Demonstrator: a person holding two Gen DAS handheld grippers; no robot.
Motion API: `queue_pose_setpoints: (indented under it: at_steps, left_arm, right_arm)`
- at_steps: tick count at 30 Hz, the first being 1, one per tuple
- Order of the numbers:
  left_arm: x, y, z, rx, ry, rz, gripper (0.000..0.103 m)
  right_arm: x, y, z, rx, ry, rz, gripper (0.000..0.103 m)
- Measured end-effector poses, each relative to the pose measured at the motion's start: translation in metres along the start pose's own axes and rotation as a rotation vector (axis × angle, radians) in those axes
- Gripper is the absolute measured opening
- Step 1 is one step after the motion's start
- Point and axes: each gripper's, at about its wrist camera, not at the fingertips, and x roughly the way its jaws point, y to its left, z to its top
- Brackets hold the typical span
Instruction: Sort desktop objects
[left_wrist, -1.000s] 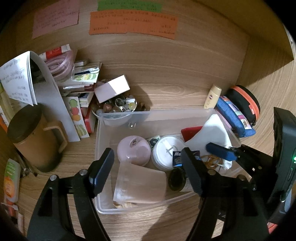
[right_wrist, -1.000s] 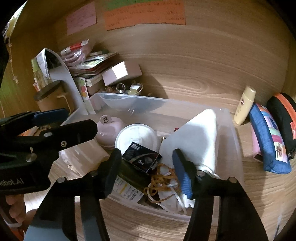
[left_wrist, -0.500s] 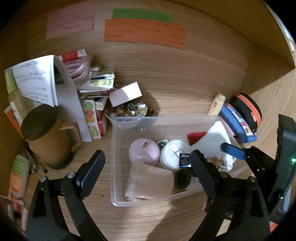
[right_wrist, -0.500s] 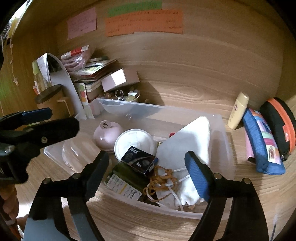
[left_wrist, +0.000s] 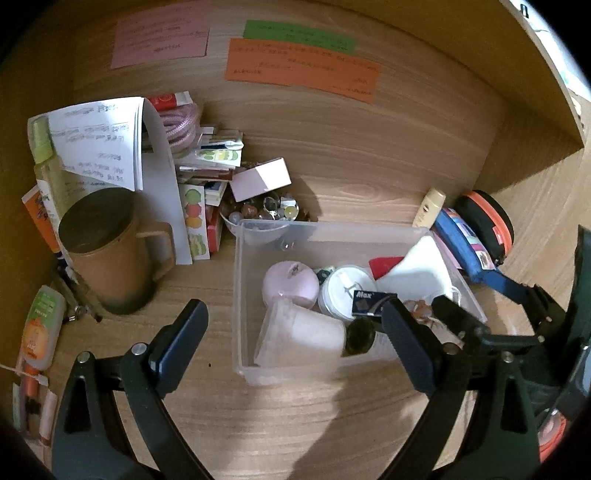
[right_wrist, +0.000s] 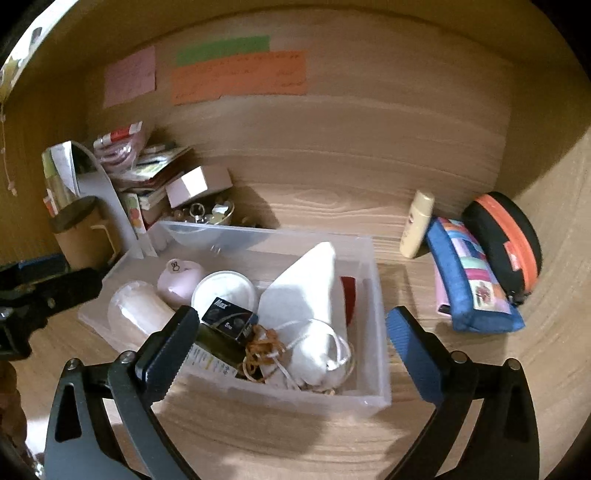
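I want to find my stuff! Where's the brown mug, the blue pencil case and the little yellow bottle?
brown mug (left_wrist: 110, 258), left wrist view, on its side wall.
blue pencil case (right_wrist: 469, 280), right wrist view, on its patchwork side.
little yellow bottle (right_wrist: 416, 227), right wrist view, mid-body.

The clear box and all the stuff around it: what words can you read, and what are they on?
"Max": small dark box in the clear bin.
"5ms", unsure: same dark box.
Pink note, green note, orange note: writing too blurred.
Curled white paper: handwriting too small.
Orange-pictured tube: label unreadable.
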Motion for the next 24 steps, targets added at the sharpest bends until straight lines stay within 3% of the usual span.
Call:
queue_pose_setpoints:
  at_steps: [7, 20, 24]
  left_arm:
    - [-0.022, -0.002, -0.007, -0.004, -0.033, -0.001, 0.096]
    - [-0.07, -0.016, -0.034, 0.031, -0.124, 0.067, 0.096]
    - [-0.08, -0.018, -0.041, 0.027, -0.141, 0.062, 0.102]
  right_arm:
    - [-0.03, -0.002, -0.003, 0.008, -0.039, -0.004, 0.102]
    - [-0.084, 0.009, -0.023, -0.019, -0.106, -0.003, 0.103]
    - [-0.1, 0.013, -0.03, -0.023, -0.122, 0.0, 0.103]
